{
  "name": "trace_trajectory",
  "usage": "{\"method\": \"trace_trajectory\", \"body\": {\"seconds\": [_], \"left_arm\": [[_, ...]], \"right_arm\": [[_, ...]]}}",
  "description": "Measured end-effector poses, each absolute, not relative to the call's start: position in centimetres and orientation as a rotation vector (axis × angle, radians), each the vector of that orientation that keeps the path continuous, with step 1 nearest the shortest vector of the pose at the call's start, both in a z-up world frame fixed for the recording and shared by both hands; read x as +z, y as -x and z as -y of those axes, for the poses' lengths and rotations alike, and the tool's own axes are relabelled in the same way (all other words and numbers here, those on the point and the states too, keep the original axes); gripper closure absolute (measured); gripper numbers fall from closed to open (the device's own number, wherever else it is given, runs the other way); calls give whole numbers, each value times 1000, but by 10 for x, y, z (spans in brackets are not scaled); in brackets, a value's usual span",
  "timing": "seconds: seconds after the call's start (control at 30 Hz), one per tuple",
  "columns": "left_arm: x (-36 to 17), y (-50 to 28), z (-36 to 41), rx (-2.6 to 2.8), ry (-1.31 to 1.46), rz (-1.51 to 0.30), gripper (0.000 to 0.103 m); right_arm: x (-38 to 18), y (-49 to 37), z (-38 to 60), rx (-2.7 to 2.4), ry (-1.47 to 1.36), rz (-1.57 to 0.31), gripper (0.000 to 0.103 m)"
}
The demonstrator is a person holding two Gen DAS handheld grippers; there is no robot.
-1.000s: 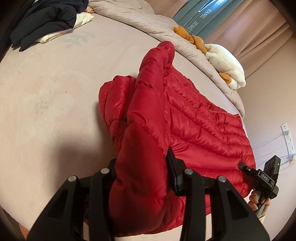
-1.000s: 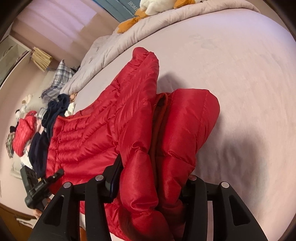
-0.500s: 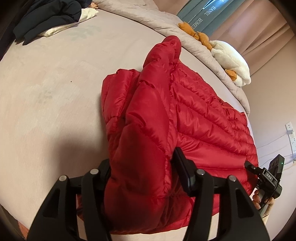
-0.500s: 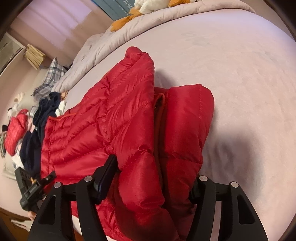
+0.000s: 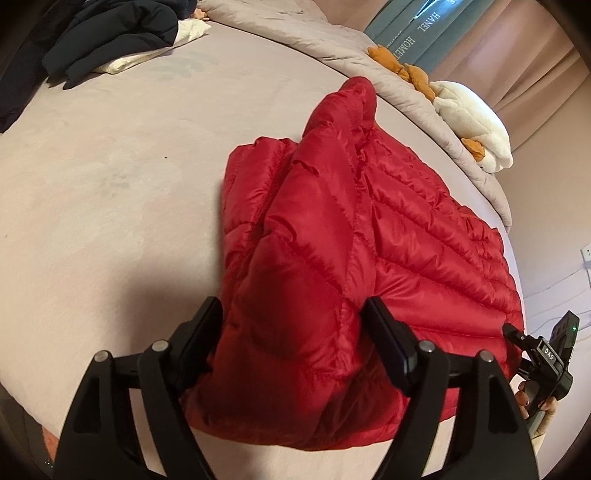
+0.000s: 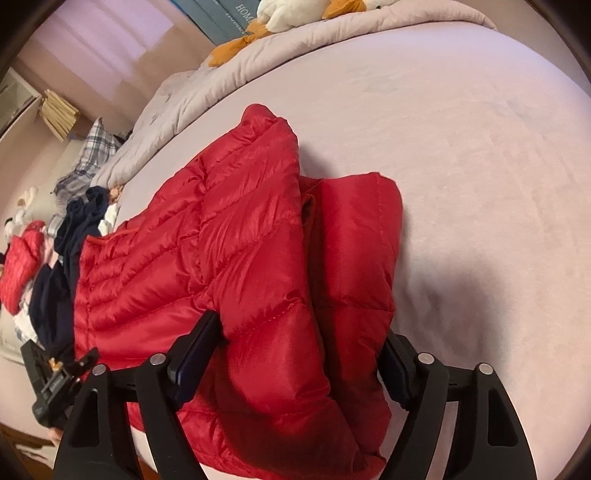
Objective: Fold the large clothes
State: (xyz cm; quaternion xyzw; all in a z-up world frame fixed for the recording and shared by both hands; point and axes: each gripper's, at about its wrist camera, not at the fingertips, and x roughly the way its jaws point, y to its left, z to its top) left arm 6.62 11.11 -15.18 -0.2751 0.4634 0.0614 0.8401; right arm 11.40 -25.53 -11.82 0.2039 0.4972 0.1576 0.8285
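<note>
A red puffer jacket (image 5: 369,240) lies folded on the pale bed sheet (image 5: 110,184), one sleeve laid along its top. My left gripper (image 5: 293,306) straddles the jacket's near folded end; its jaws are opening and the padding bulges between them without being pinched. In the right wrist view the same jacket (image 6: 221,240) has its folded part between the fingers of my right gripper (image 6: 299,325), whose jaws are opening too. The other hand's gripper shows at each frame's edge, by the jacket's far corner.
A pile of dark clothes (image 5: 110,33) lies at the far left of the bed. A grey duvet (image 5: 332,40) and a white plush toy (image 5: 472,118) line the far edge. Another red garment (image 6: 22,258) and plaid cloth (image 6: 92,147) lie beyond the bed.
Both grippers' jaws have spread wider and let go of the jacket's folded end, which has settled onto the bed. Neither hand has shifted much.
</note>
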Motion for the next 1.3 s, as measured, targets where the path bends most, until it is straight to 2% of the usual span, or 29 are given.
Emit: {"method": "trace_trajectory", "body": {"seconds": [0.33, 0.53, 0.67, 0.73, 0.9, 1.3], "left_arm": [[-146, -53, -113, 157, 588, -955, 9], [-131, -42, -110, 166, 571, -923, 9], [-111, -36, -104, 169, 542, -886, 0], [-99, -33, -100, 171, 521, -856, 0], [-65, -23, -87, 152, 488, -780, 0], [-7, -3, -37, 112, 338, -650, 0]], "right_arm": [[-110, -107, 272, 227, -407, -1013, 16], [-106, -101, 280, 190, -413, -998, 16], [-96, -93, 281, 157, -388, -966, 14], [-88, -88, 281, 149, -370, -938, 8], [-62, -76, 277, 151, -317, -851, 2], [2, -39, 225, 252, -147, -611, 1]]}}
